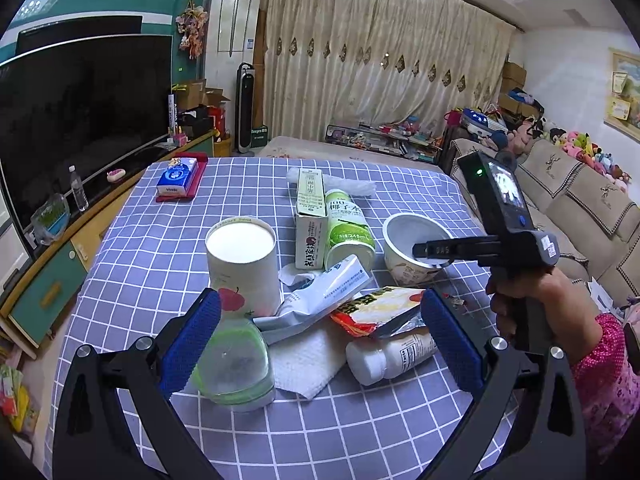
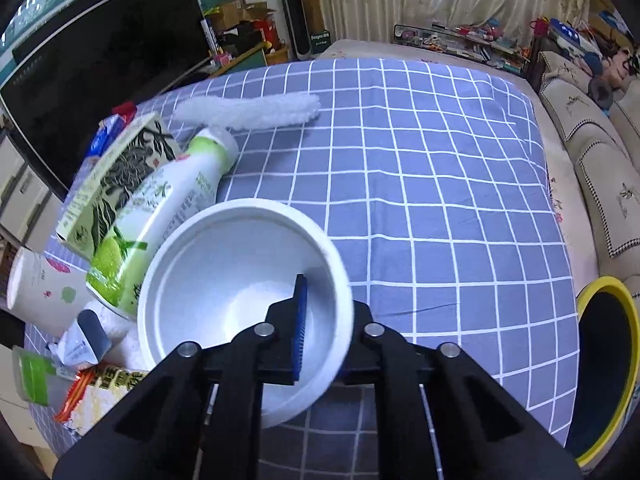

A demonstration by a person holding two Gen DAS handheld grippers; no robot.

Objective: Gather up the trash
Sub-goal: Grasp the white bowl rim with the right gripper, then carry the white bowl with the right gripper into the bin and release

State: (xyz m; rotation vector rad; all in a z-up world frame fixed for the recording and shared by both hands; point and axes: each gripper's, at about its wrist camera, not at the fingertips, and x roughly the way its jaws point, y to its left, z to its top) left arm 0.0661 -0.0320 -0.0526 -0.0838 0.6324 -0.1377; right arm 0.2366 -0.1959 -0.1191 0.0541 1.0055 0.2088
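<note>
right gripper (image 2: 320,320) jaws pinch the smooth round white bowl (image 2: 224,248) rim.

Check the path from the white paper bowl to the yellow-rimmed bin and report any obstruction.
Nothing visible blocks it. The right gripper is shut on the white paper bowl rim; only bare checked tablecloth lies between it and the yellow-rimmed bin beside the table.

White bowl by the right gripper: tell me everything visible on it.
The white bowl is round, glossy, plastic or paper by its look, and looks empty. It stands upright on the checked tablecloth, right of the green-labelled bottle. The right gripper is shut on its near rim, one finger inside.
</note>
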